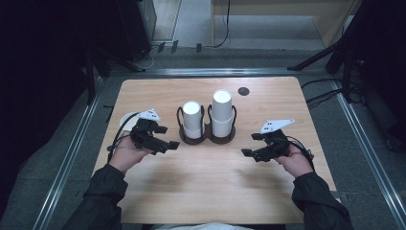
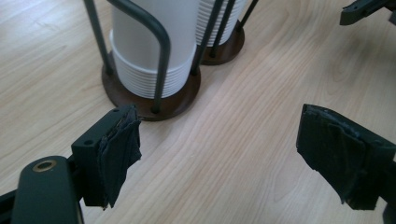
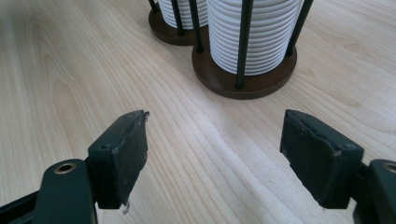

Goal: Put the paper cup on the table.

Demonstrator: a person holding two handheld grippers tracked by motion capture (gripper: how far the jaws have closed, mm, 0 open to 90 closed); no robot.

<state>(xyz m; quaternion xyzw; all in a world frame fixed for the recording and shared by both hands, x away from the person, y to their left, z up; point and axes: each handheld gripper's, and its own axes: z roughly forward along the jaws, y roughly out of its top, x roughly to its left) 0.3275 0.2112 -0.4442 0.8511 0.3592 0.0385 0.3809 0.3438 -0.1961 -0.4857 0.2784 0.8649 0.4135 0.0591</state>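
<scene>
Two stacks of white paper cups stand in dark wire holders on round brown bases at the table's middle: a shorter left stack (image 1: 193,119) and a taller right stack (image 1: 221,112). My left gripper (image 1: 167,137) hovers just left of the left holder, open, with nothing between its jaws. In the left gripper view the left stack (image 2: 149,42) and its base (image 2: 180,100) lie close ahead of the open gripper (image 2: 224,154). My right gripper (image 1: 251,144) sits right of the holders, open and empty. In the right gripper view the right stack (image 3: 257,37) stands ahead of the gripper (image 3: 219,149).
A pale wooden table (image 1: 210,182) carries everything. A small white round object (image 1: 127,119) lies behind my left hand. A black round disc (image 1: 243,91) sits near the far edge. Bare wood stretches in front of the holders. Dark stands and cables surround the table.
</scene>
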